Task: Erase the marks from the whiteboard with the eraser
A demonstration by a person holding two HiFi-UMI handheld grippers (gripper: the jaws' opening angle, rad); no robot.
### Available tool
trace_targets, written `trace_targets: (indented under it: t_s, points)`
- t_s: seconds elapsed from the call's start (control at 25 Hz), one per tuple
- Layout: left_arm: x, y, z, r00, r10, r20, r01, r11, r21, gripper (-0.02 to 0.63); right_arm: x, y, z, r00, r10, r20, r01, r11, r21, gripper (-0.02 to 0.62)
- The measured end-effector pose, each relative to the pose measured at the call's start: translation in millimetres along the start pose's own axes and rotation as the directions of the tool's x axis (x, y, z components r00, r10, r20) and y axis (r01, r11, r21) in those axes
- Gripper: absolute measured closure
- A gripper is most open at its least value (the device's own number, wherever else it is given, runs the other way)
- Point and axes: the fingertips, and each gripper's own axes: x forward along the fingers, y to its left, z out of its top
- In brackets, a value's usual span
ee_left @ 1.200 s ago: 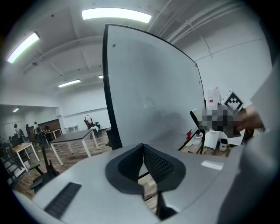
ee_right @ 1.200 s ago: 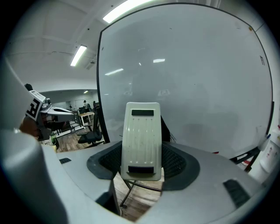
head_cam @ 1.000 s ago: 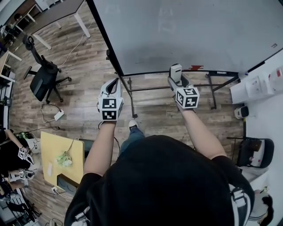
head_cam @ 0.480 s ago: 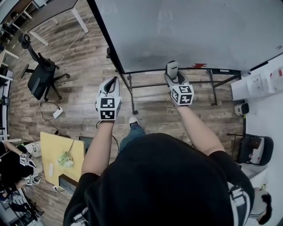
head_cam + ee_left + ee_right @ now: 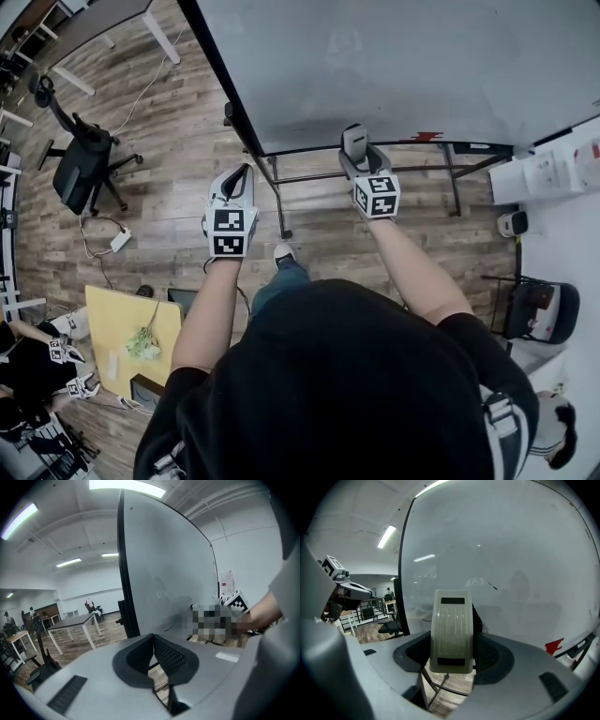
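Right tongs [image 5: 451, 660] are clamping the pale, ribbed plastic eraser [image 5: 451, 630], holding it upright at the whiteboard's [image 5: 403, 66] lower edge, left of a small red mark [image 5: 427, 137]. Left tongs [image 5: 153, 653] are sitting pinched together on nothing, just off the whiteboard's lower left corner. The board is showing smooth grey-white inside a black frame, wood-plank floor [image 5: 169, 169] is spreading beneath it, and a black office chair [image 5: 80, 164] is standing well left of it.

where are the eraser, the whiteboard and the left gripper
eraser [image 5: 451, 630], right gripper view, middle of its ribbed back
whiteboard [image 5: 403, 66], head view, bare middle of the board
left gripper [image 5: 153, 639], left gripper view, where its jaw tips meet
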Motion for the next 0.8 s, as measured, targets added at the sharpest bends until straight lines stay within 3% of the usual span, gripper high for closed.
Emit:
trace_targets:
  t_s: [0.8]
  points:
    - [26, 19, -25, 0.999, -0.032, -0.044, 0.031, 0.999, -0.016, 0.592, 61, 16, -12, 1.0, -0.007, -0.014, 0.007, 1.0, -0.003, 0.345]
